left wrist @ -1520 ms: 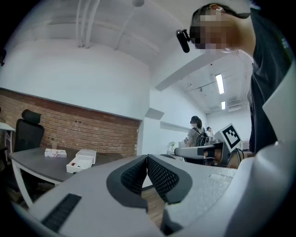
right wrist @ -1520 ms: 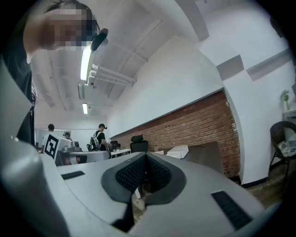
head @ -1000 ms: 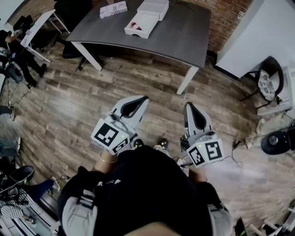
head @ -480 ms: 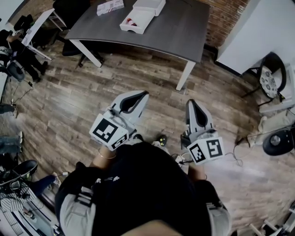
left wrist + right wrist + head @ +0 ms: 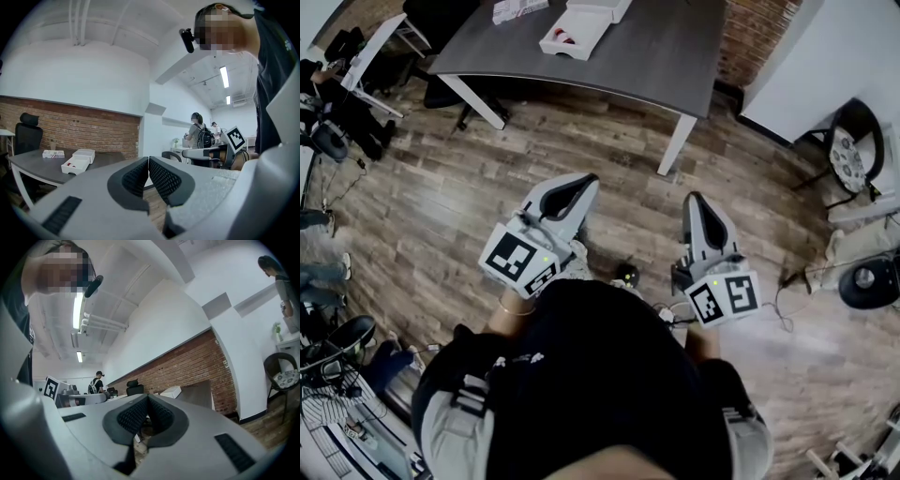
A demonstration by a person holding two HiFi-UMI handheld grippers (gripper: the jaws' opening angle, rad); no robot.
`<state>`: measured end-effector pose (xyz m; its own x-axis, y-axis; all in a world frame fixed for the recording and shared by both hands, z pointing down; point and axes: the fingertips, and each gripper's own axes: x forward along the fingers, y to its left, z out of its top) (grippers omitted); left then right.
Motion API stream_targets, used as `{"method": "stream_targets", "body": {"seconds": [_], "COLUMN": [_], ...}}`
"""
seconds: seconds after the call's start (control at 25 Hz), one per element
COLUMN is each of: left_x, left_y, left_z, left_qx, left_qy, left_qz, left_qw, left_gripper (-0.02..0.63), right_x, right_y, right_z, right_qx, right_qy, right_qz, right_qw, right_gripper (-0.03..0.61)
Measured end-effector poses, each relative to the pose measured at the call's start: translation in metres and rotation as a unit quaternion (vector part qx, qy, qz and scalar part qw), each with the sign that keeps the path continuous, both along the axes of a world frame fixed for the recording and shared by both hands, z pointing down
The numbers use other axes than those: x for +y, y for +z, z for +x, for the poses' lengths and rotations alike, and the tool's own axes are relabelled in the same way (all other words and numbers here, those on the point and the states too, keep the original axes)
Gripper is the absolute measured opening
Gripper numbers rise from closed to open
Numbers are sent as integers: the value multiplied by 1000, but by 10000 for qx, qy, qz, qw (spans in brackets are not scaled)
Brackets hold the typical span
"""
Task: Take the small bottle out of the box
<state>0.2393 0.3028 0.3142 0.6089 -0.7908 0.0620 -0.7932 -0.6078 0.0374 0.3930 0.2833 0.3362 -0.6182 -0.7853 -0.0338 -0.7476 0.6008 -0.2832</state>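
An open white box (image 5: 565, 39) lies on the dark grey table (image 5: 675, 56) at the top of the head view, with something small and red (image 5: 568, 38) inside it. Its lid (image 5: 598, 9) lies just behind. The left gripper view shows the same box (image 5: 75, 165) far off at the left. Both grippers hang over the wooden floor close to the person's body, well short of the table. My left gripper (image 5: 581, 180) is shut with nothing in it, its pads (image 5: 140, 176) meeting. My right gripper (image 5: 694, 199) is shut and empty too, pads (image 5: 159, 416) together.
A printed carton (image 5: 517, 9) lies left of the box. White table legs (image 5: 673, 150) stand between me and the tabletop. A round-seated chair (image 5: 851, 155) and a black stool (image 5: 868, 284) stand at the right, with cables (image 5: 787, 279) on the floor. Bystanders' legs (image 5: 337, 112) show at the left.
The table and box have slid toward the top edge of the head view. Both grippers stay shut and close to the body, shifted only slightly.
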Motion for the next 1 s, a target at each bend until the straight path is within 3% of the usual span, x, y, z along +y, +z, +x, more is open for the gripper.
{"method": "stream_targets", "body": {"seconds": [0.64, 1.0], "left_x": [-68, -110], "left_y": [-10, 1], "left_z": [-59, -99], "left_qx": [182, 311], "left_qy": [-93, -86], "left_qz": [217, 75], "left_qw": [9996, 9995], "left_gripper": [2, 2], "right_x": [-59, -103], "right_y": [-12, -9], "right_z": [-39, -79], "right_qx": [196, 313], "right_qy": [138, 155], "right_qz": [131, 56], "right_qw": [9996, 9994], "right_gripper": [2, 2]}}
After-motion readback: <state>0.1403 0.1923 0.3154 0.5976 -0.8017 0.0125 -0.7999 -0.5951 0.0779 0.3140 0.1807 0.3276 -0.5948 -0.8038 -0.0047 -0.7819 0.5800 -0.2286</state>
